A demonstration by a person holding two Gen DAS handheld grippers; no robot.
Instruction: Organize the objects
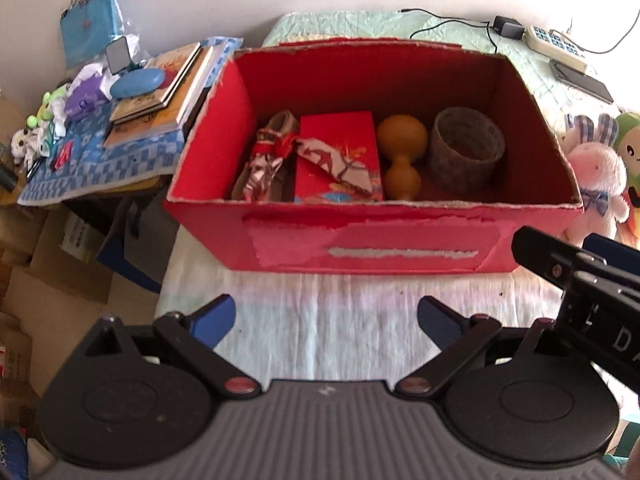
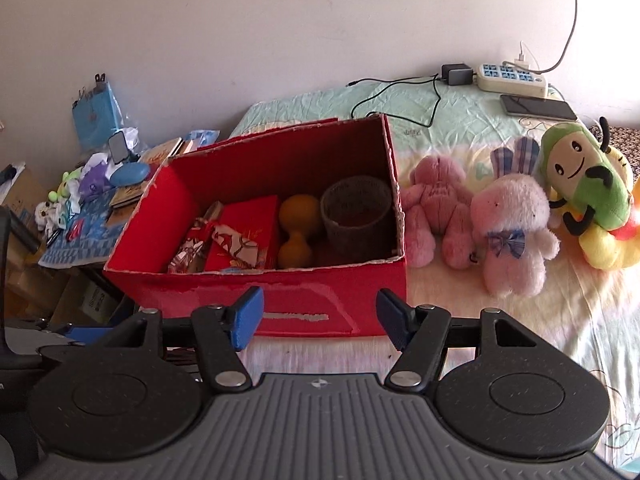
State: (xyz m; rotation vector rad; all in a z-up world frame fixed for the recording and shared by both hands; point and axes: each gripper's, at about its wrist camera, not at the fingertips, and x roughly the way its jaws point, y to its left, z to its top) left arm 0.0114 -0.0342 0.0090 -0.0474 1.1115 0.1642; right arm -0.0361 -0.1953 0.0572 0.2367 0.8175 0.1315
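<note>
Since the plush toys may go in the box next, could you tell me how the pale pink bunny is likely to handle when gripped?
The pale pink bunny looks fluffy, so probably light and squashy. Its limbs and ears would likely flop.

Red cardboard box [image 1: 372,240], open-topped, torn rim, on a pale bedsheet [image 1: 320,320]. Contents, left to right: patterned fabric bundle [image 1: 268,156] tied with a red knot; red envelope-like packet [image 1: 340,152], a printed strip lying across it; tan gourd [image 1: 402,156]; grey-brown cylindrical ring [image 1: 466,150], upright.

Left gripper [image 1: 326,320]: blue-padded fingers spread wide, empty, near the box front. Right gripper: part of it enters at the right edge.

Left of box: stacked books [image 1: 168,96] on a blue checked cloth [image 1: 100,160]. Right: pink plush rabbit [image 1: 596,184]. Behind: power strip [image 1: 556,46].
</note>
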